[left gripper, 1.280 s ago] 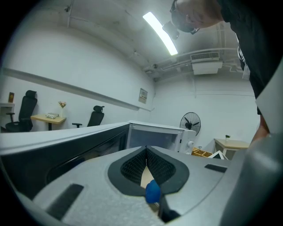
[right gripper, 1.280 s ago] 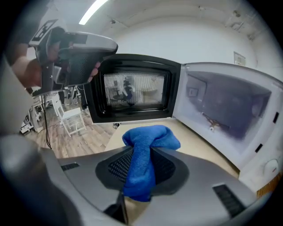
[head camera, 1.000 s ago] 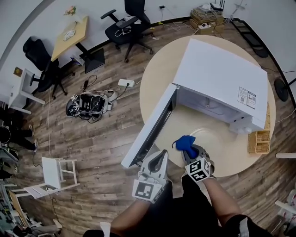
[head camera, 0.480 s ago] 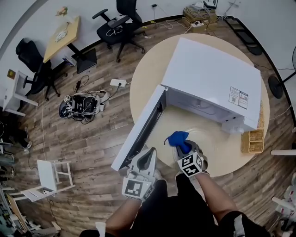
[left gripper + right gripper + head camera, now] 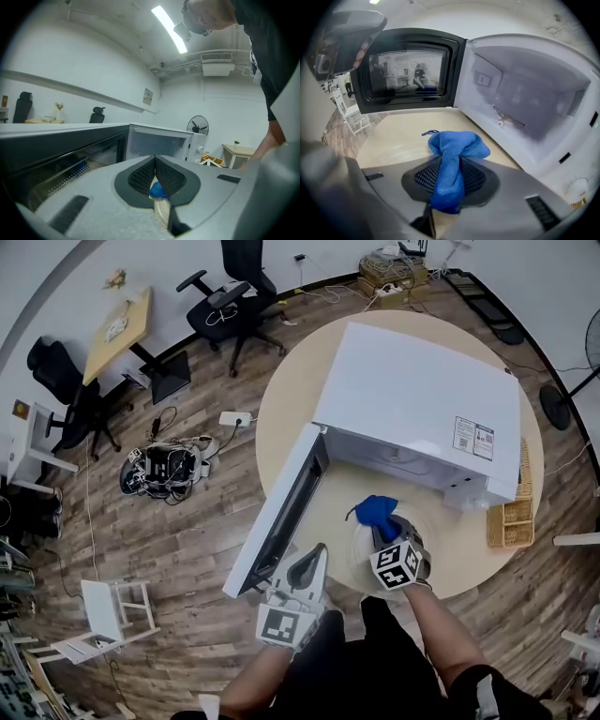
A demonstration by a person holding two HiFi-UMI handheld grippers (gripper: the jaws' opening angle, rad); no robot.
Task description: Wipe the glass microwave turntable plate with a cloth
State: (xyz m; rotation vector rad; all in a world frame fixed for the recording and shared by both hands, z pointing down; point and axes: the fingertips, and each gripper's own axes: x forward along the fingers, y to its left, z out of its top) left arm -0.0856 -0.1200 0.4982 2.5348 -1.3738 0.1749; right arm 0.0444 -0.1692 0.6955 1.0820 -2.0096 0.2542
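The glass turntable plate lies out on the round table in front of the open microwave. In the left gripper view its rim shows edge-on between the jaws. My left gripper is shut on that rim at the plate's left side. My right gripper is shut on a bunched blue cloth, which sticks out past the jaws over the plate. The plate shows only as a faint sheen in the right gripper view.
The microwave door hangs open to the left, close beside my left gripper. The oven cavity stands just beyond the cloth. A small wooden rack sits at the table's right edge. Office chairs stand on the floor behind.
My right gripper and the blue cloth have shifted a little to the right and toward the microwave over the plate. The left gripper stays at the plate's left rim.
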